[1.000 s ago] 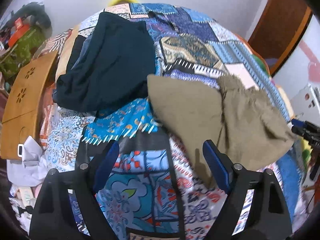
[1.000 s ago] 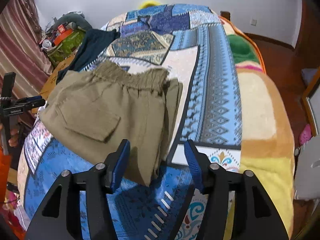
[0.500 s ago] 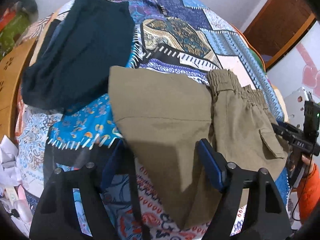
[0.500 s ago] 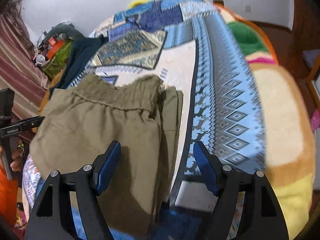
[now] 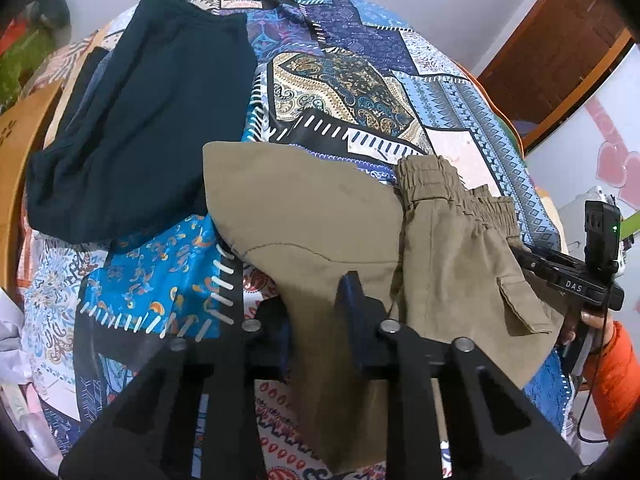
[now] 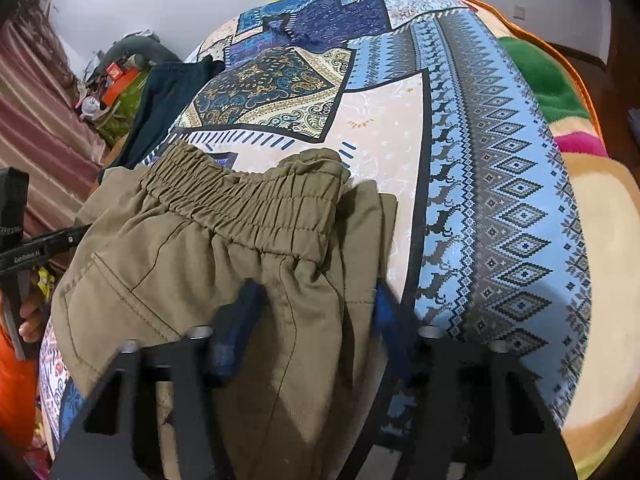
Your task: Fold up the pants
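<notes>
Both tongs pinch the khaki pants (image 5: 320, 220) — left tongs (image 5: 316, 320) at six o'clock, right tongs (image 6: 316, 316) too — thin bites might slip, spoiling the fold.

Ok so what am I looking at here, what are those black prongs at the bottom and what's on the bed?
Those prongs are handheld two-finger grippers, one per hand, each carrying a fisheye camera looking along its fingers. One picture comes from the left gripper, the other from the right gripper. On the patterned bedspread lie olive pants, partly folded, beside a dark garment. The left gripper is shut on the pants' fabric; the right one has cloth between its fingers, but blur hides whether it is clamped.
</notes>
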### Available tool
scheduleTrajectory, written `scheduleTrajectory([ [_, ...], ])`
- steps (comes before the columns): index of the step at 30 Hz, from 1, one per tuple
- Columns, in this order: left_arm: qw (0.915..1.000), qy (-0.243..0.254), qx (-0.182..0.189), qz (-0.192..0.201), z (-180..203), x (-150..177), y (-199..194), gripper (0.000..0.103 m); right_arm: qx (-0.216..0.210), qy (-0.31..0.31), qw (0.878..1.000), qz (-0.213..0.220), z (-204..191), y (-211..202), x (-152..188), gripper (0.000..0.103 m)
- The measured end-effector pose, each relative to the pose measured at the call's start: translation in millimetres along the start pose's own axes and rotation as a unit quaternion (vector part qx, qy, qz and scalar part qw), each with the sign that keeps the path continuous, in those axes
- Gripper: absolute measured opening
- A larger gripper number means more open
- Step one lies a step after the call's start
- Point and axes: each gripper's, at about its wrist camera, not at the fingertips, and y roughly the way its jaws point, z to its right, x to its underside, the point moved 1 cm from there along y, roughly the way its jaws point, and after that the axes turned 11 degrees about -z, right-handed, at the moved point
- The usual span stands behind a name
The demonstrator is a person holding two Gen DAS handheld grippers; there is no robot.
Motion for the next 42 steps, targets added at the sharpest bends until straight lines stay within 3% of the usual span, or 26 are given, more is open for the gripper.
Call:
scheduleTrajectory([
  [1,1.0000,0.003,-0.006,0.005,2,0,-1,0.012,0.000,-0.001,1.000,0.000,0,0,0,0.036],
  [5,0.9996,0.004,-0.018,0.020,7,-1,-8,0.007,0.014,-0.018,1.000,0.007,-6,-4,-2,0.021],
  [7,0.9995,0.002,-0.015,0.028,8,-2,-16,0.005,0.024,-0.028,0.999,0.016,-11,-9,-4,0.019],
  [17,0.9964,0.017,-0.041,0.073,18,-3,-63,0.002,0.037,-0.053,0.996,0.064,-35,-49,-22,0.016],
  [22,0.9894,0.020,-0.063,0.129,15,-10,-108,0.000,0.043,-0.077,0.991,0.100,-61,-75,-35,0.016],
  [25,0.9884,0.021,-0.050,0.142,9,-15,-127,0.000,0.046,-0.085,0.989,0.110,-73,-82,-47,0.015],
  [30,0.9944,0.009,-0.040,0.097,-5,-20,-106,0.007,0.058,-0.082,0.990,0.104,-71,-73,-49,0.015],
  [33,0.9985,0.001,-0.021,0.051,-12,-20,-72,0.023,0.056,-0.069,0.992,0.092,-61,-67,-44,0.015],
  [40,0.9991,-0.033,0.012,-0.023,-24,-27,-6,0.042,0.052,-0.060,0.994,0.072,-48,-57,-38,0.015],
  [42,0.9983,-0.044,0.018,-0.035,-27,-31,6,0.042,0.050,-0.062,0.994,0.070,-46,-54,-37,0.015],
])
